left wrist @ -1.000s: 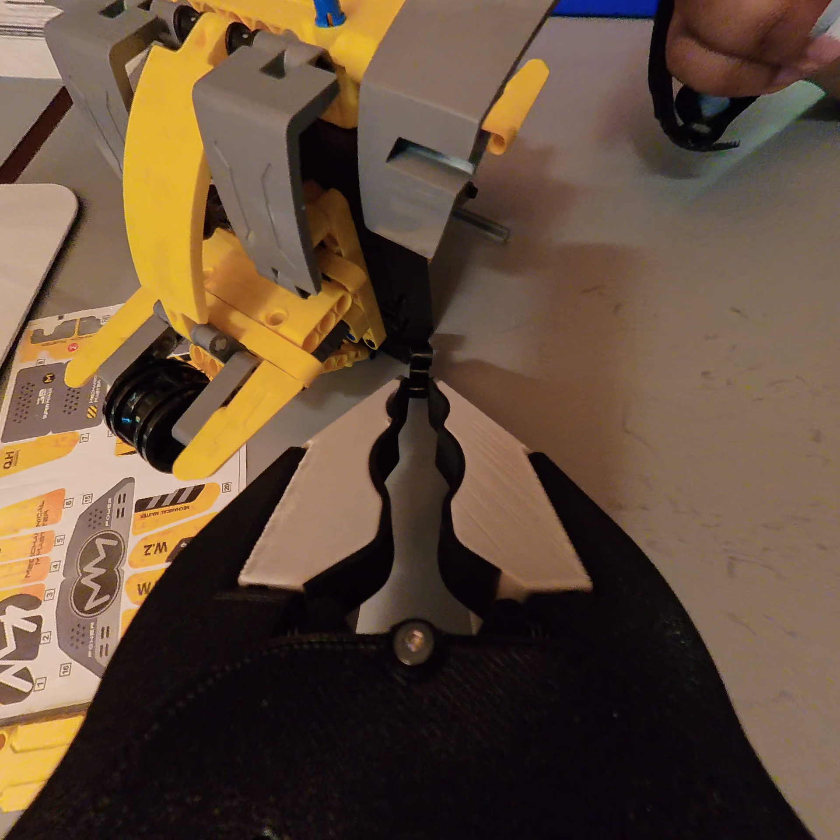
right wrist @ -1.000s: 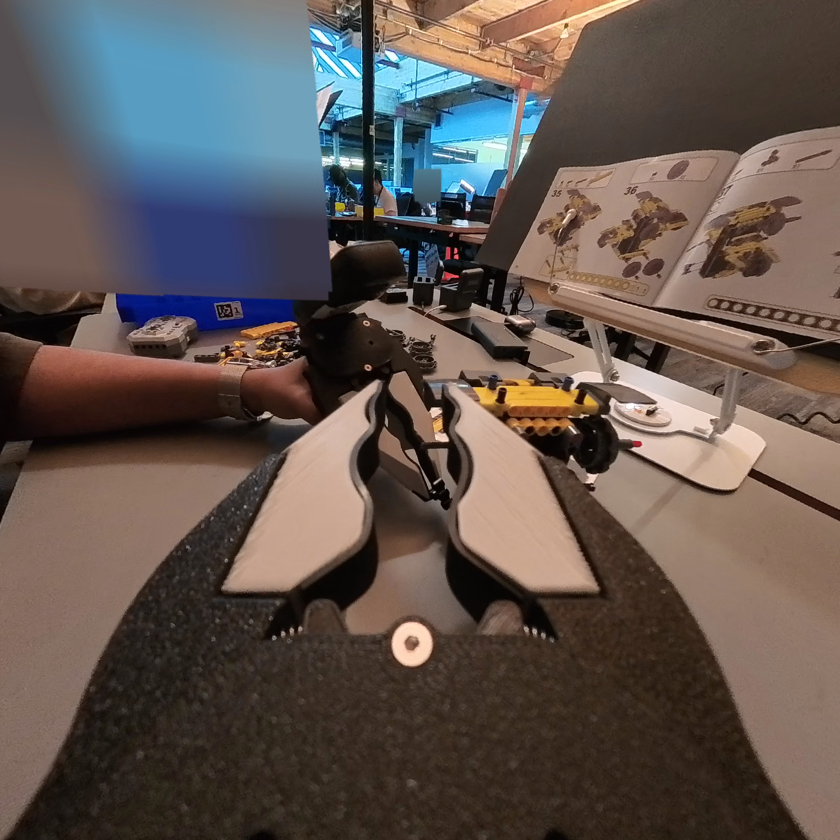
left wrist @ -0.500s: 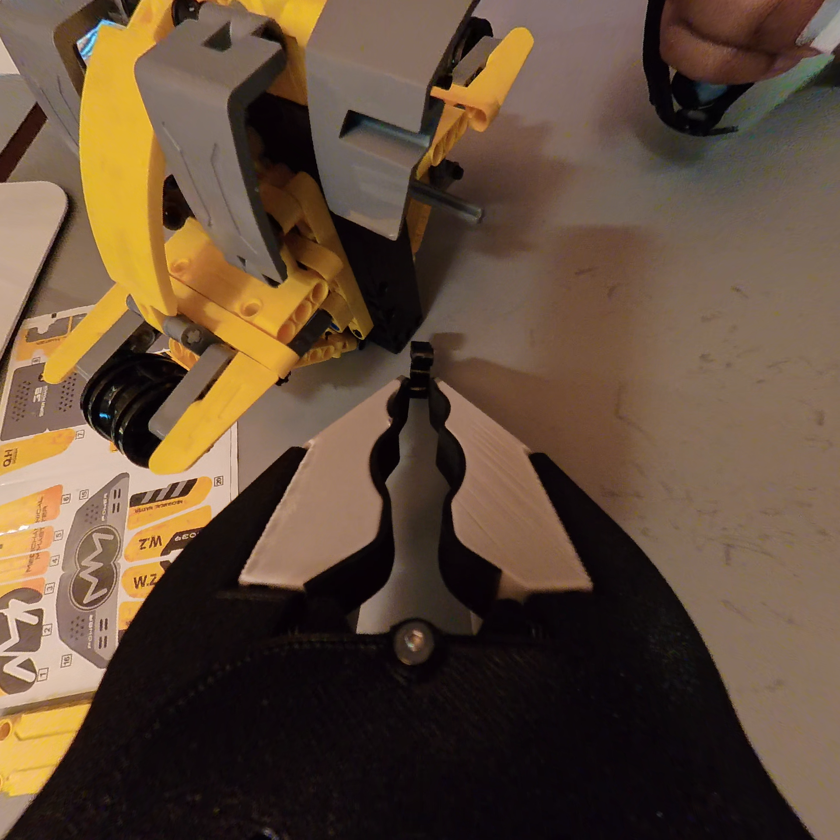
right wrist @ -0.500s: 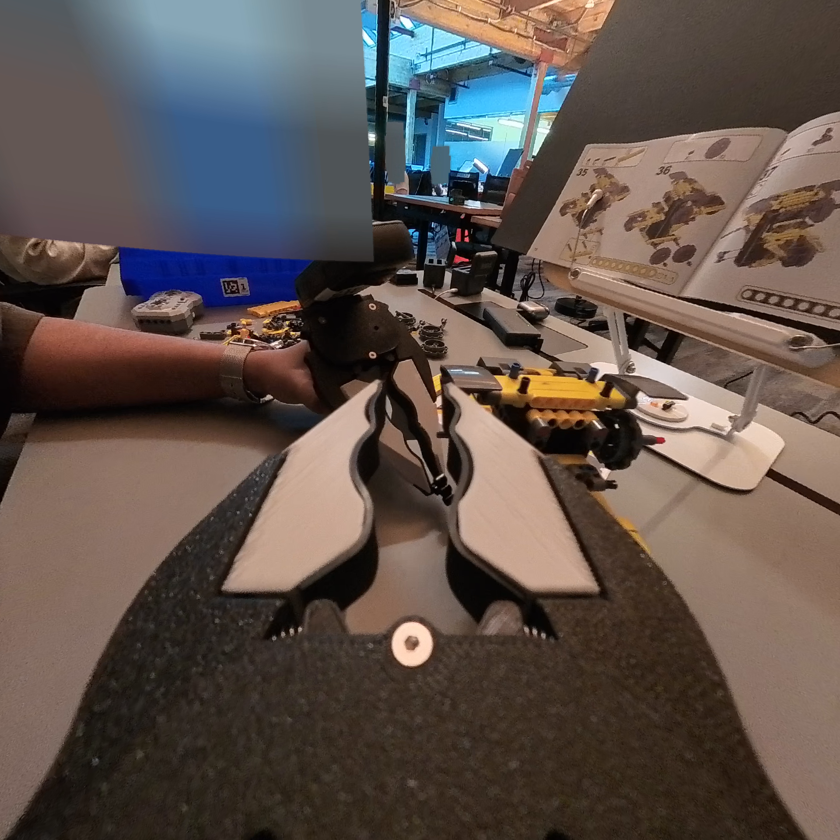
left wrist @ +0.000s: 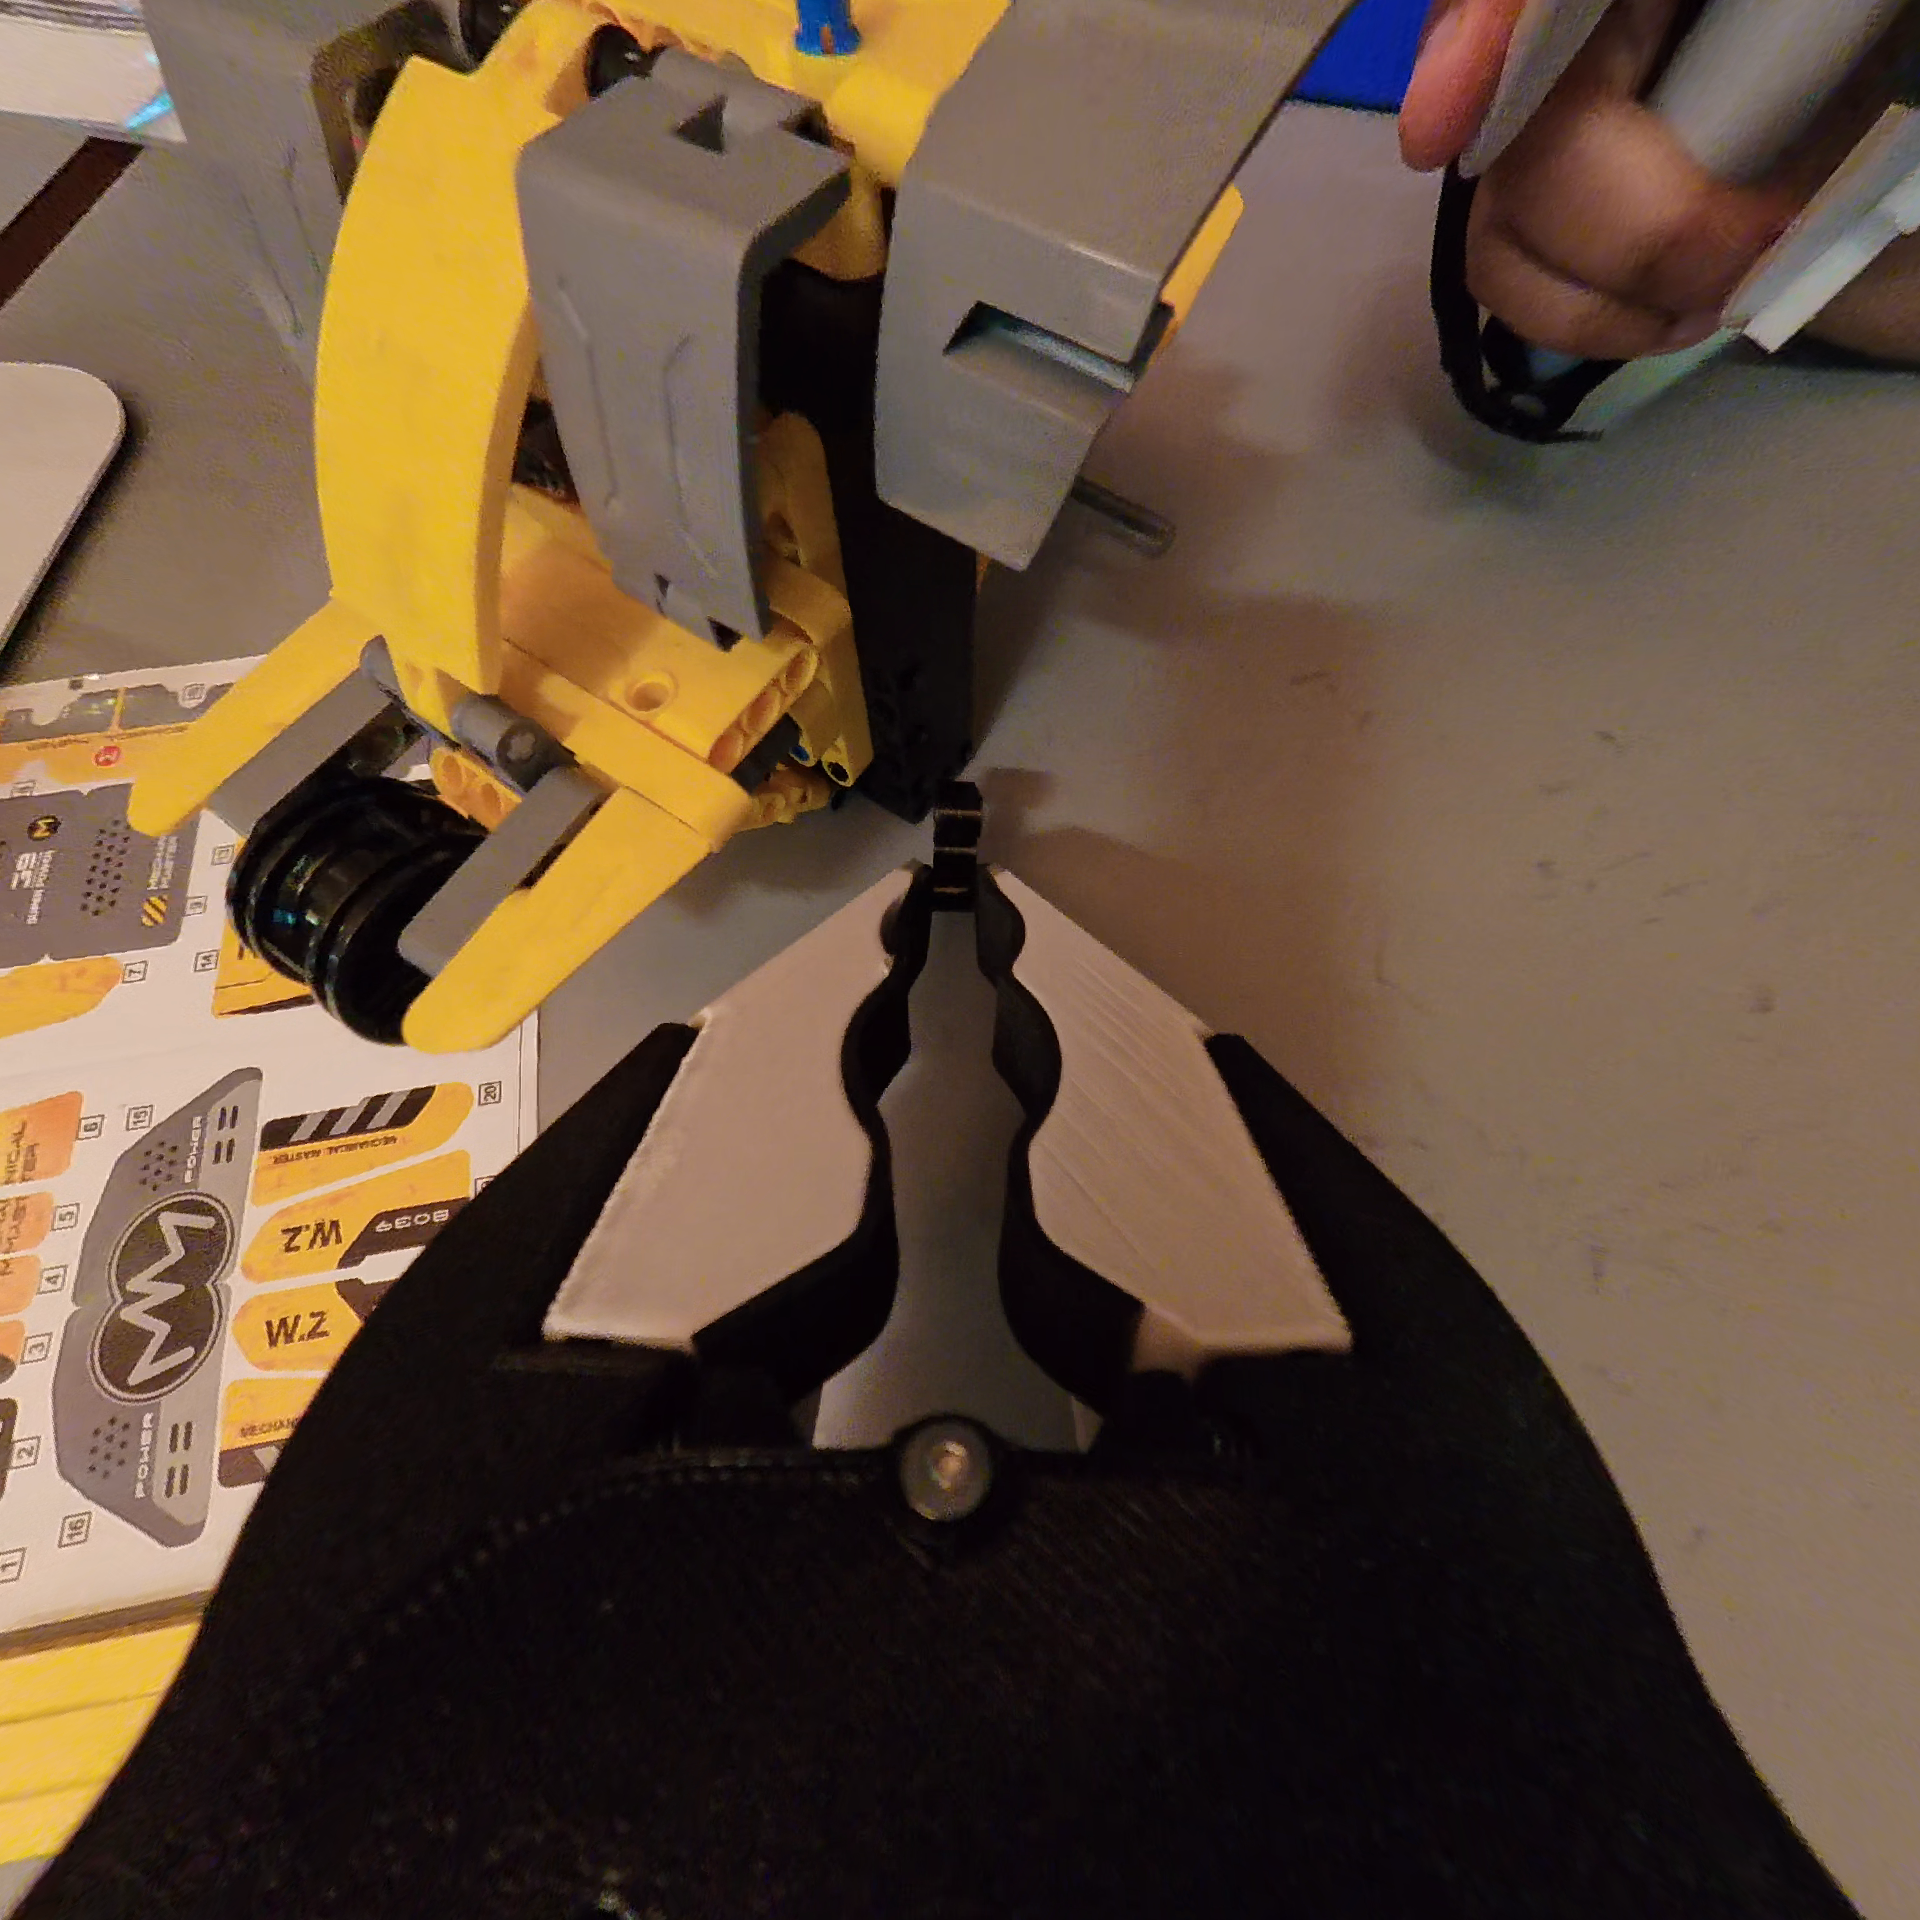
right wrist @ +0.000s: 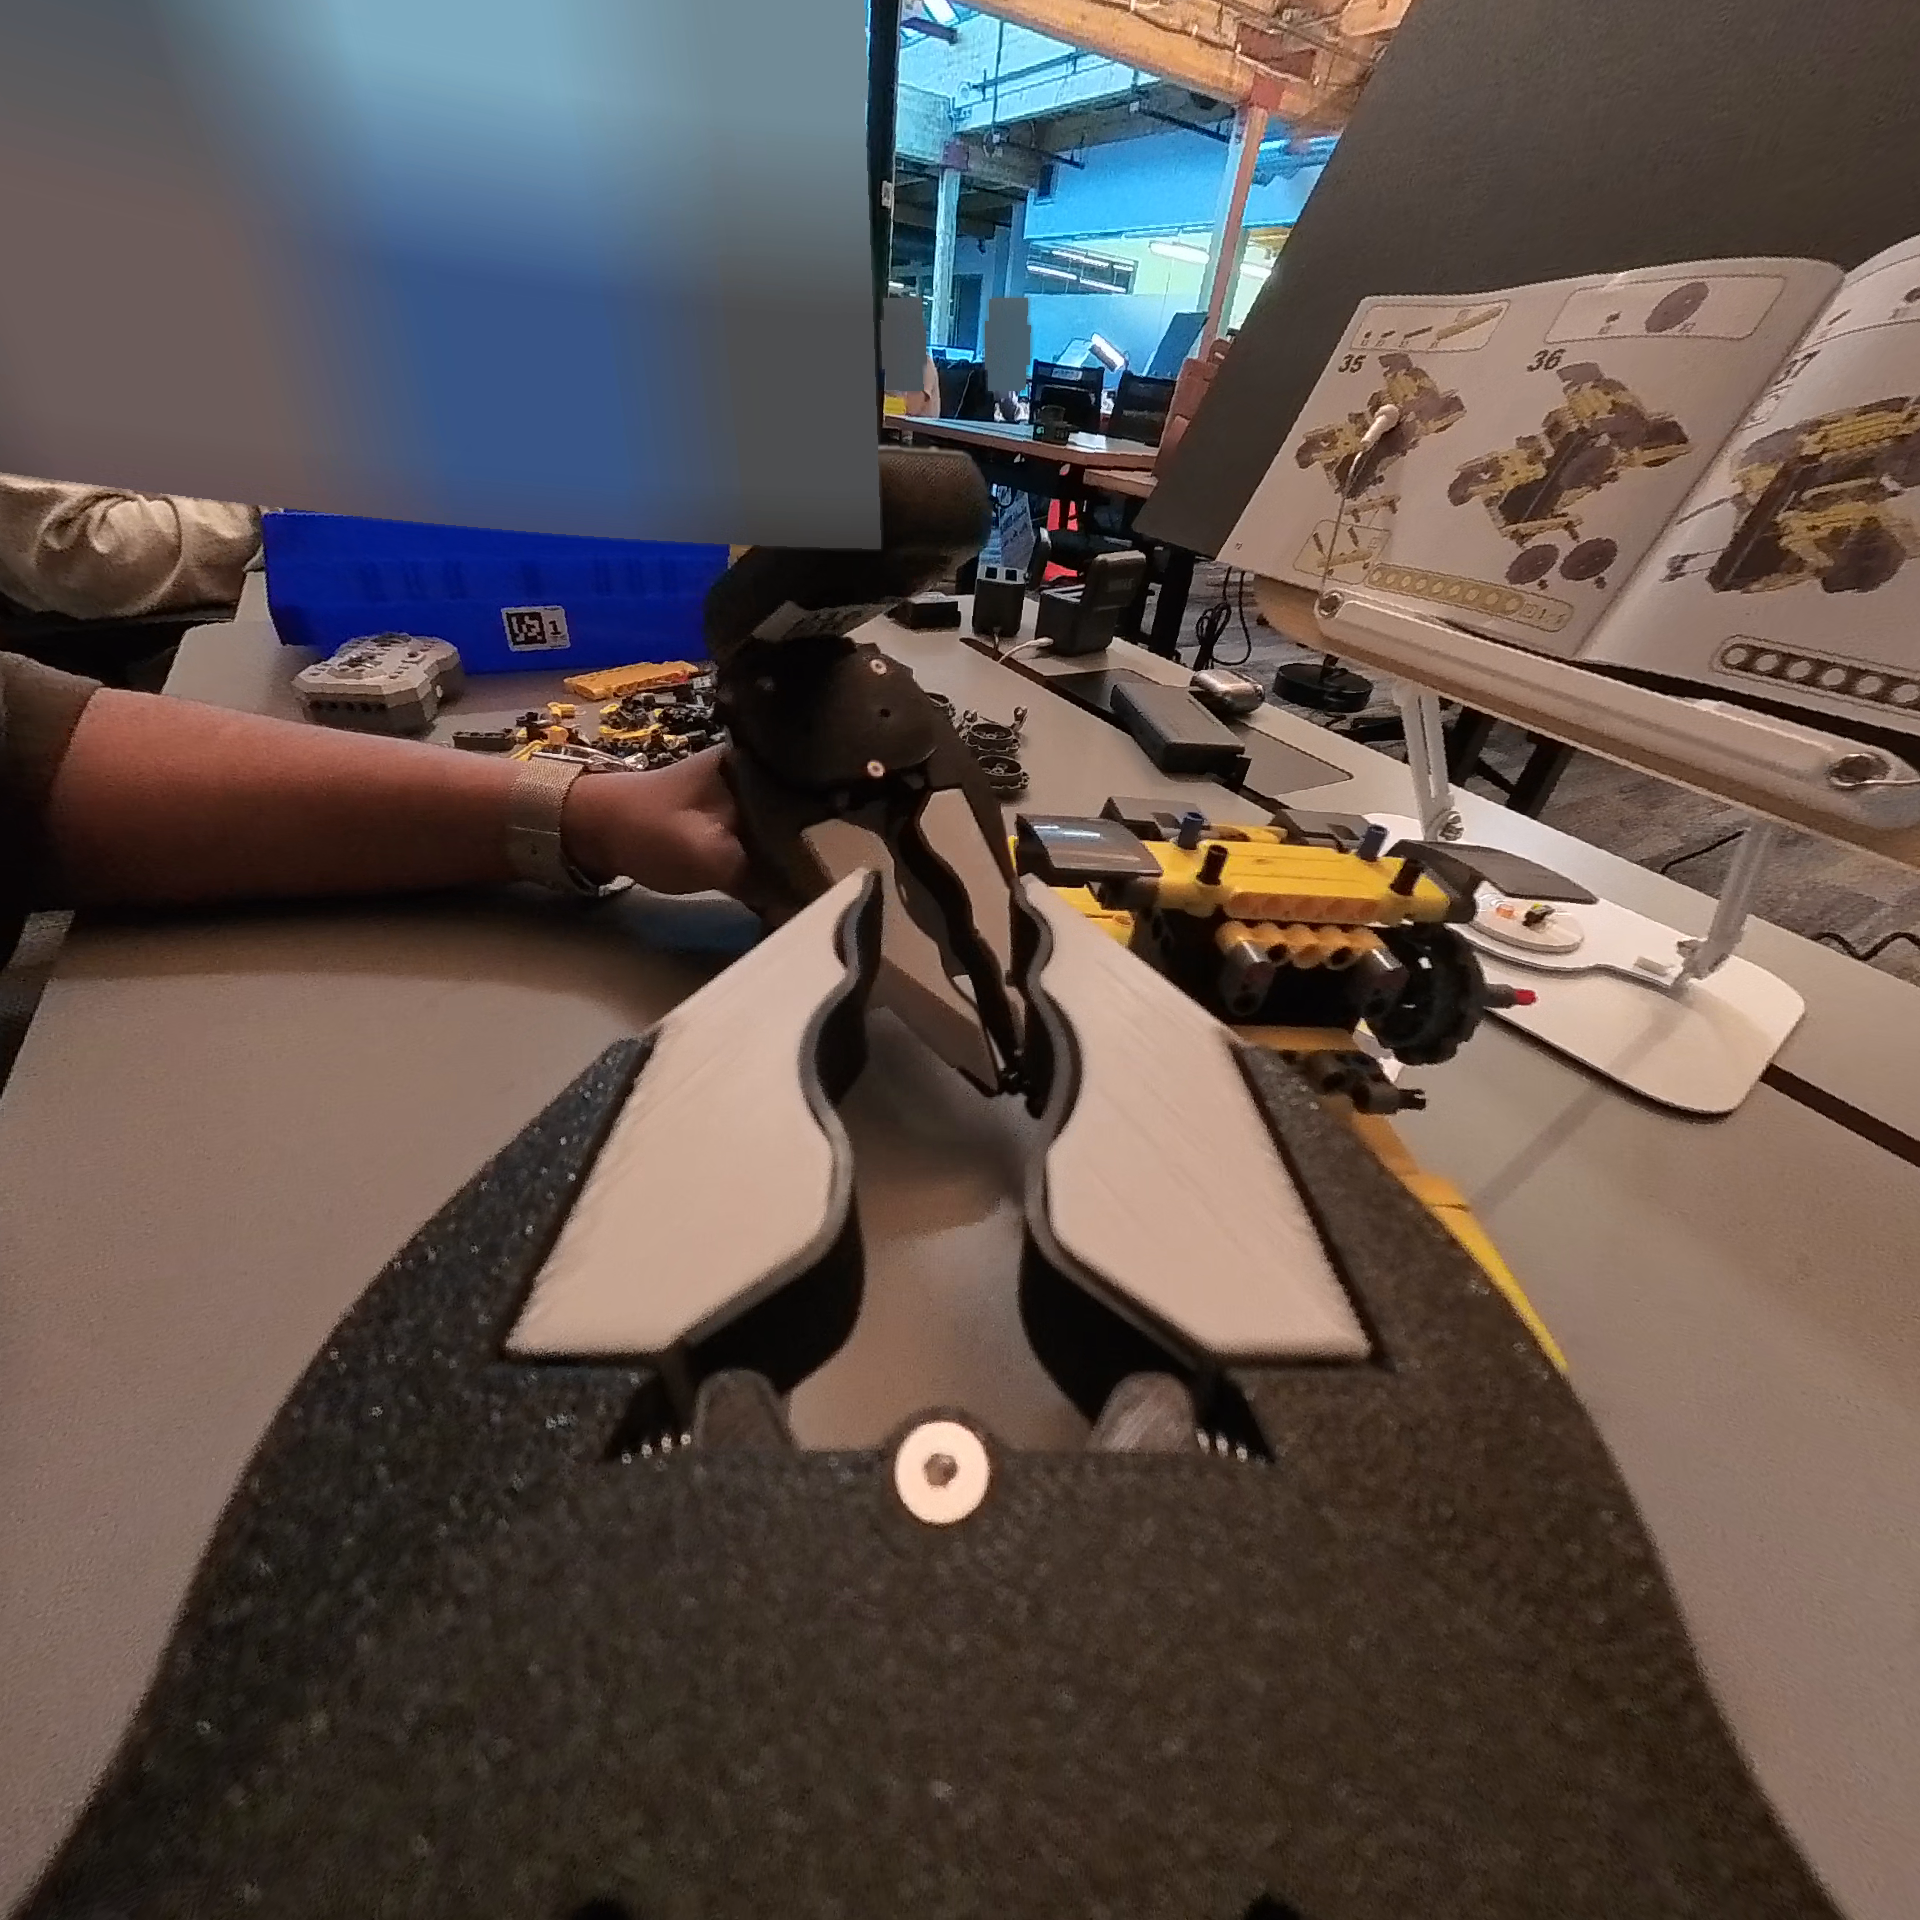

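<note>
My left gripper (left wrist: 951,883) is shut on a small black pin (left wrist: 956,821). The pin's tip is at the black lower part of a yellow and grey brick-built vehicle model (left wrist: 623,416) that stands on the grey table (left wrist: 1455,935). My right gripper (right wrist: 945,914) is open and empty, held low over the table. The right wrist view shows the left gripper (right wrist: 1003,1070) just ahead, held by a hand (right wrist: 665,831), with the model (right wrist: 1299,904) to its right. The hand holding the right gripper (left wrist: 1610,208) shows at the top right of the left wrist view.
A sticker sheet (left wrist: 208,1195) lies under the model's left side. An open instruction booklet (right wrist: 1558,447) rests on a white stand (right wrist: 1621,997) at the right. A blue bin (right wrist: 488,592), a grey battery box (right wrist: 374,681) and several loose parts (right wrist: 623,717) lie at the back. The tips of one gripper are about 12 cm away from the tips of the other.
The left gripper with the pin stood a short way off the model half a second ago and is now back against its black lower part. The right gripper stays open.
</note>
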A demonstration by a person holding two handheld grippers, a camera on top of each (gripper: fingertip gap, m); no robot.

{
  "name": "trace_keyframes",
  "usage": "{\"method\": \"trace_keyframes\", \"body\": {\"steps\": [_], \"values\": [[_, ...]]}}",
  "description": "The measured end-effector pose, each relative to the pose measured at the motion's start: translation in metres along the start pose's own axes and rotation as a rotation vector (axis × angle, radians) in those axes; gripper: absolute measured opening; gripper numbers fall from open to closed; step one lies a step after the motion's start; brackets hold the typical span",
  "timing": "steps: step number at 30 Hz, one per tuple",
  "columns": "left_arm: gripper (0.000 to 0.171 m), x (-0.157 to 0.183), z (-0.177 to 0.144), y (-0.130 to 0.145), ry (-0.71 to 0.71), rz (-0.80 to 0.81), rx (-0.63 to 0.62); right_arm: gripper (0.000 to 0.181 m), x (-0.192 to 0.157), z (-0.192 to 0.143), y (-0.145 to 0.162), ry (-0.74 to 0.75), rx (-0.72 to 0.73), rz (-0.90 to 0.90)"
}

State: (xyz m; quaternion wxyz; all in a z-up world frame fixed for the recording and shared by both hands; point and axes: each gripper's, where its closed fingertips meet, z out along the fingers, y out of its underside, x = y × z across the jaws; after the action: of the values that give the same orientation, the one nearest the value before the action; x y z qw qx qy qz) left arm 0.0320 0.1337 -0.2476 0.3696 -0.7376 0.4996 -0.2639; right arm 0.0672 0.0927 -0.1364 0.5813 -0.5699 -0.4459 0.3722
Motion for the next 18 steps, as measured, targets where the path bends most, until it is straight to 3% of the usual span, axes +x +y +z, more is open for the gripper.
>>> {"method": "trace_keyframes", "body": {"steps": [18], "values": [[0.007, 0.0018, 0.0047, 0.0058, -0.048, 0.071, -0.043, 0.024, 0.0019, 0.0000, 0.0011, 0.004, -0.003, 0.004]]}}
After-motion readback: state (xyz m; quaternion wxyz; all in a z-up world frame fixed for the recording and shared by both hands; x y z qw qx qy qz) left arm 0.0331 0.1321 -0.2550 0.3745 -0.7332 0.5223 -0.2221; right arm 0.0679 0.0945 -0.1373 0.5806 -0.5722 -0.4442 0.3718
